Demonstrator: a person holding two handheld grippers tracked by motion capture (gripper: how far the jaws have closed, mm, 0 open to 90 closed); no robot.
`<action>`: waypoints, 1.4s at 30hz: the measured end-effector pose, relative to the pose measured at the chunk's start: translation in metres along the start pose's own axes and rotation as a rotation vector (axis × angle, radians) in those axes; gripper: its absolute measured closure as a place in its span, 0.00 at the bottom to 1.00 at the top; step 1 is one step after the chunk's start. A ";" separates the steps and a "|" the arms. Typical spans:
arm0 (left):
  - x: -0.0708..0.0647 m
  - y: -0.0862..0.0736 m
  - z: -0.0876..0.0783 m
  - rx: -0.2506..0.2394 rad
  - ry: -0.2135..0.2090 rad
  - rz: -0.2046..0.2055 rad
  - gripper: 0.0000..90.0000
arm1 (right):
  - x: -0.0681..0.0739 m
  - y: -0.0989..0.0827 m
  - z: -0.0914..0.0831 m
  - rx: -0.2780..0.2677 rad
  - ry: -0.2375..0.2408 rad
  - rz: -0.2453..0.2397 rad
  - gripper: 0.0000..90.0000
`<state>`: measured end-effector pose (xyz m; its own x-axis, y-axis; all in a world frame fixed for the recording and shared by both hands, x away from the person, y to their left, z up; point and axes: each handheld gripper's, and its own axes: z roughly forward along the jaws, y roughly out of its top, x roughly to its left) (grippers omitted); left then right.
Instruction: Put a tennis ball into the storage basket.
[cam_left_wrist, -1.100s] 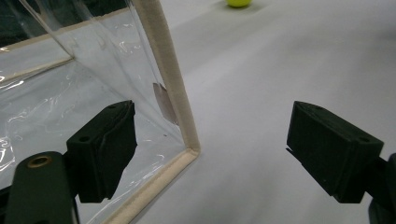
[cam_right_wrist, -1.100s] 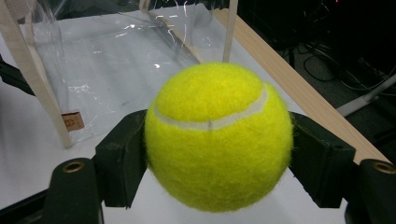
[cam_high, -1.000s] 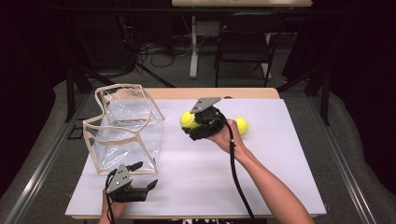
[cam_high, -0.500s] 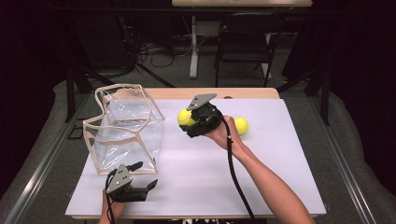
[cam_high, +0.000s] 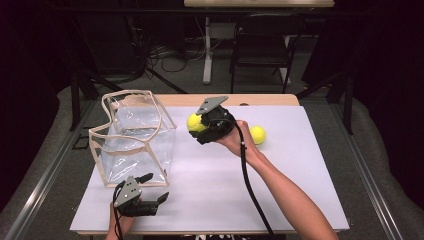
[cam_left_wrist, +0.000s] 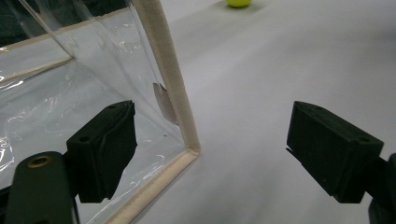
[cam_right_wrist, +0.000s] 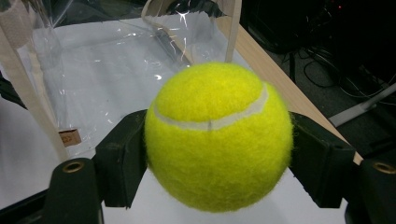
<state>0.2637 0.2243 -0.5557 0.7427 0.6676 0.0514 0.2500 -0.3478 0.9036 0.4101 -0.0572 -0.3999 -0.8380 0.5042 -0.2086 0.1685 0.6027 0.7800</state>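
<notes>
My right gripper (cam_high: 196, 126) is shut on a yellow tennis ball (cam_high: 194, 122), held above the white table cover just right of the clear plastic bag (cam_high: 132, 137). In the right gripper view the ball (cam_right_wrist: 218, 135) sits squeezed between both black pads, with the bag (cam_right_wrist: 116, 60) behind it. A second tennis ball (cam_high: 257, 135) lies on the table behind the right hand. My left gripper (cam_high: 154, 189) rests near the table's front edge, jaws open and bare, at the bag's front corner (cam_left_wrist: 180, 121). The far ball (cam_left_wrist: 239, 3) shows at the top of the left gripper view.
The white cover (cam_high: 300, 180) spreads over a wooden table (cam_high: 260, 100). Metal rails (cam_high: 45, 170) run along both sides. A dark chair (cam_high: 262, 47) and cables stand on the floor beyond the far edge.
The right gripper has carried its ball slightly left, toward the bag. The left gripper has stayed put.
</notes>
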 end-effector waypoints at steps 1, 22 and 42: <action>0.000 0.000 0.000 -0.001 0.000 0.000 0.18 | 0.000 0.001 0.000 0.001 0.000 -0.001 0.29; 0.001 0.000 -0.001 -0.001 0.001 0.001 0.18 | -0.002 0.020 0.004 -0.004 -0.003 -0.025 0.29; 0.001 0.000 -0.001 -0.003 0.001 0.001 0.18 | -0.003 0.040 0.004 -0.014 -0.014 -0.046 0.29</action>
<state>0.2635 0.2255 -0.5554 0.7421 0.6681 0.0532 0.2473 -0.3468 0.9047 0.4213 -0.0323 -0.3704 -0.8373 0.4849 -0.2527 0.1228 0.6171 0.7773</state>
